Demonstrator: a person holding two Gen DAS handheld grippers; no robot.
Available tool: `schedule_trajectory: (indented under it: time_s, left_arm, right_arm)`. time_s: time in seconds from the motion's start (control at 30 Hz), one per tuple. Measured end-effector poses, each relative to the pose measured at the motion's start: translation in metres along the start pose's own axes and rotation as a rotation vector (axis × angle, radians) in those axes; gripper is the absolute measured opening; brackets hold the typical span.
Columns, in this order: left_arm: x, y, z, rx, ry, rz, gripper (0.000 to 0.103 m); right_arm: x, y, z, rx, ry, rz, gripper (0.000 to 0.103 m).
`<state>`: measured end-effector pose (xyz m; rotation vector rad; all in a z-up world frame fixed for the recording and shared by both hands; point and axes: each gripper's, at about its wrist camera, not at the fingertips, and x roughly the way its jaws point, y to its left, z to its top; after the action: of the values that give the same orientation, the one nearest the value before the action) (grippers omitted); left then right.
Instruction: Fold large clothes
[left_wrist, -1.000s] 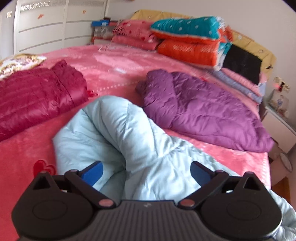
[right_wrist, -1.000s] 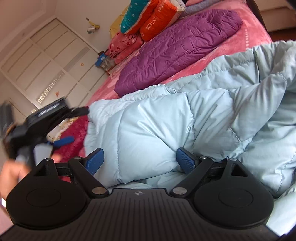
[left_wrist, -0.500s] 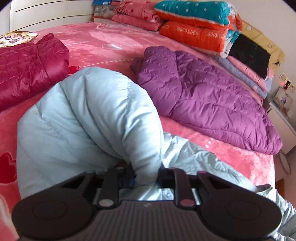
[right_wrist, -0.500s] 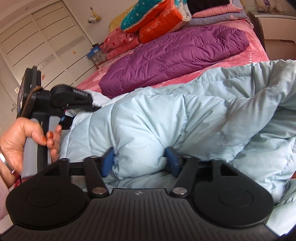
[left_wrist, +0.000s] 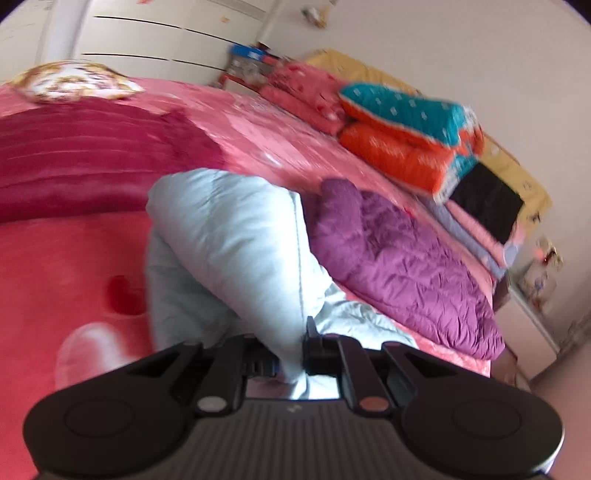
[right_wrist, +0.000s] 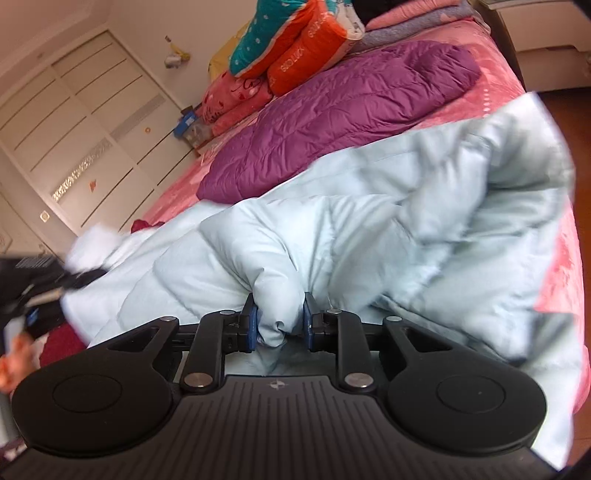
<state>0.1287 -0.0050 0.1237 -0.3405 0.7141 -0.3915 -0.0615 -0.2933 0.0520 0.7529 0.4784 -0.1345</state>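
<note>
The pale blue down jacket (right_wrist: 369, 229) lies across the pink bed (left_wrist: 66, 266), just beside a purple jacket (left_wrist: 399, 266) and a red jacket (left_wrist: 74, 162).

Risks, by scale:
1. The bulk may drag over the purple jacket and disturb it.
2. Slippery padded fabric may slide out, collapsing the fold.

The left hand-held gripper (left_wrist: 286, 354) and right hand-held gripper (right_wrist: 279, 321) are each clamped on a thick bunch of the pale blue jacket; uneven lifting would skew the fold.

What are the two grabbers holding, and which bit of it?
Both hold the light blue puffy coat. The right gripper pinches a bunched fold; the left gripper pinches a padded edge.
</note>
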Motion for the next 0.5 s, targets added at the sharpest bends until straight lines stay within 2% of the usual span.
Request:
schedule_trajectory:
  time_s: [0.27, 0.5]
  left_arm:
    - [-0.108, 0.065, -0.03, -0.096, -0.052, 0.095, 0.008]
    - [-0.193, 0.115, -0.054, -0.116, -0.08, 0.211, 0.007]
  right_arm:
    - [-0.025, 0.002, -0.005, 0.018, -0.015, 0.031, 0.026]
    - [-0.03, 0.018, -0.009, -0.025, 0.011, 0.053, 0.023]
